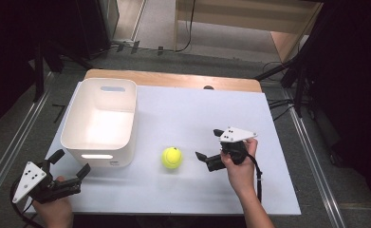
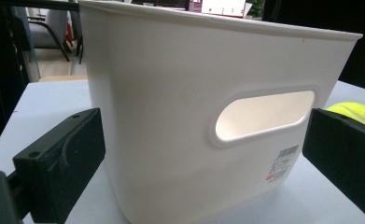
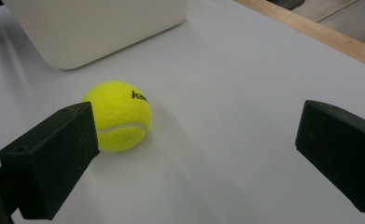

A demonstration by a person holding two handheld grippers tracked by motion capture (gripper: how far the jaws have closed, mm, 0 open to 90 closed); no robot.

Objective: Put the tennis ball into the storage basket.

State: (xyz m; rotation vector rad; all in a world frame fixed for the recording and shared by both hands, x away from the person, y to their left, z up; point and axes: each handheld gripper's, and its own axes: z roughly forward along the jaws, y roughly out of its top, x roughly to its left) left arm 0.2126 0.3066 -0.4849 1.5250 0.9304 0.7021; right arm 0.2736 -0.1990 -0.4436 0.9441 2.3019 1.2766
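A yellow tennis ball (image 1: 172, 157) lies on the white table top (image 1: 211, 109), just right of a white plastic bin (image 1: 74, 111) with handle slots. My right gripper (image 1: 208, 144) stands open a short way right of the ball, jaws pointing left toward it. In the right gripper view the ball (image 3: 119, 114) rests ahead of the left jaw, with the right gripper (image 3: 196, 130) holding nothing. My left gripper (image 1: 71, 162) hangs open at the table's front left corner, near the bin. The left gripper view has the bin wall (image 2: 171, 93) close ahead and the ball (image 2: 355, 112) past the right jaw.
A wooden strip (image 1: 173, 78) runs along the table's far edge. Dark stands and cables (image 1: 287, 99) sit on the floor right of the table. The bin corner (image 3: 101, 28) shows beyond the ball.
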